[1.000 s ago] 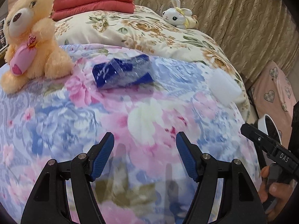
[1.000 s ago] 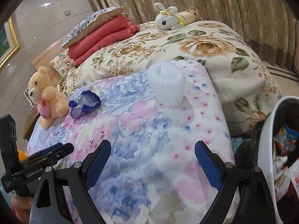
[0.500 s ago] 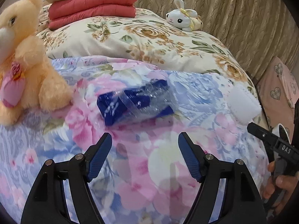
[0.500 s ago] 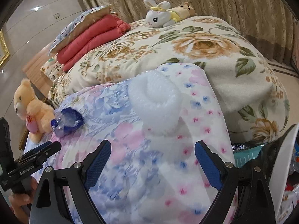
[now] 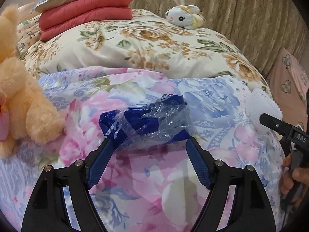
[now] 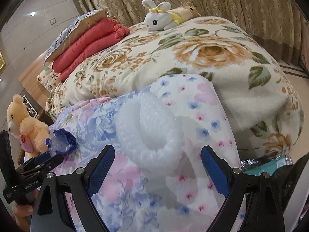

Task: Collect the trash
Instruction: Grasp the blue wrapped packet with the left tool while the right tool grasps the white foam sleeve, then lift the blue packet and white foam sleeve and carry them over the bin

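Note:
A crumpled blue and clear plastic wrapper (image 5: 146,121) lies on the pink and blue floral quilt (image 5: 135,174). My left gripper (image 5: 149,145) is open, its fingertips at the wrapper's near corners. The wrapper also shows in the right wrist view (image 6: 61,141). A white foam net sleeve (image 6: 148,129) lies on the quilt near its right edge. My right gripper (image 6: 157,154) is open, one fingertip on each side of the sleeve's near end. The sleeve also shows in the left wrist view (image 5: 262,106).
A peach teddy bear (image 5: 17,100) sits left of the wrapper. A cream floral blanket (image 5: 135,44) lies behind, with folded red bedding (image 5: 87,13) and a white plush rabbit (image 5: 183,15). A bin's white rim (image 6: 295,212) shows low right in the right wrist view.
Both grippers moved forward. The left closed in on the blue wrapper, the right on the white foam sleeve. Both stayed open.

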`<state>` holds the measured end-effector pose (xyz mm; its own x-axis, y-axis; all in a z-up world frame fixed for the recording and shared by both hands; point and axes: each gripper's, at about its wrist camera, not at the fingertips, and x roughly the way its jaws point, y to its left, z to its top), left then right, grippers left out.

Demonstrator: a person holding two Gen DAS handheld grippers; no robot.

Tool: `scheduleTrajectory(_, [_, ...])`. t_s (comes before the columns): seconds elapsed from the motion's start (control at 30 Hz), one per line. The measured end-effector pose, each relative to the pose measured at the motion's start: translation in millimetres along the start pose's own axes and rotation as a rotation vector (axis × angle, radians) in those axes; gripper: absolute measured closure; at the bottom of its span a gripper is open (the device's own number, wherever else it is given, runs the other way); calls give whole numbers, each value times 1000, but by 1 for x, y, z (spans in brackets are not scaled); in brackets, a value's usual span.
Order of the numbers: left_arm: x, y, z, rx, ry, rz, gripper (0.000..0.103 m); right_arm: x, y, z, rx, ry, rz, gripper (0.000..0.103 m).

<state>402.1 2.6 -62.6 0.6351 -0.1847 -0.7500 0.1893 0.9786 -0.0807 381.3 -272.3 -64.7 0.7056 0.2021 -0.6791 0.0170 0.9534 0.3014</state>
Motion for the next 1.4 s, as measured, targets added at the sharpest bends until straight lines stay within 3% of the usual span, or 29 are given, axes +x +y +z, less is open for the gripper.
scheduleTrajectory(0.03, [0,-2,-1,10,-5,-2,28,1,1,0,-12,-5,-8,13])
scheduleTrajectory(0.07, [1,-5,-1,21,-6,-4,40,2,2,0,-20,-9,-11,16])
scheduleTrajectory(0.1, [2,-8,-1,37,1,-7,48,2,4,0,-33,-11,-14,30])
scheduleTrajectory(0.13, [3,-10,-1,45,7,-9,62,4,5,-1,-43,-6,-18,50])
scheduleTrajectory(0.17, [5,-12,-1,55,15,-16,77,5,6,-1,-50,0,-21,62])
scheduleTrajectory(0.23, [6,-17,-2,69,28,-42,97,3,7,-3,-58,-6,-20,70])
scheduleTrajectory(0.27, [6,-19,-3,74,27,-48,99,2,8,-3,-61,-11,-15,75])
scheduleTrajectory(0.47, [-10,-32,-11,87,-4,-90,103,-15,15,-11,-81,-24,36,80])
scheduleTrajectory(0.93, [-73,-45,-45,19,-55,-238,103,-55,28,-46,-68,-10,133,80])
scheduleTrajectory(1.2, [-107,-58,-60,25,-82,-268,103,-76,28,-67,-52,-6,154,80])
scheduleTrajectory(1.4, [-110,-59,-81,6,-18,-258,103,-90,26,-82,-39,-1,161,80])
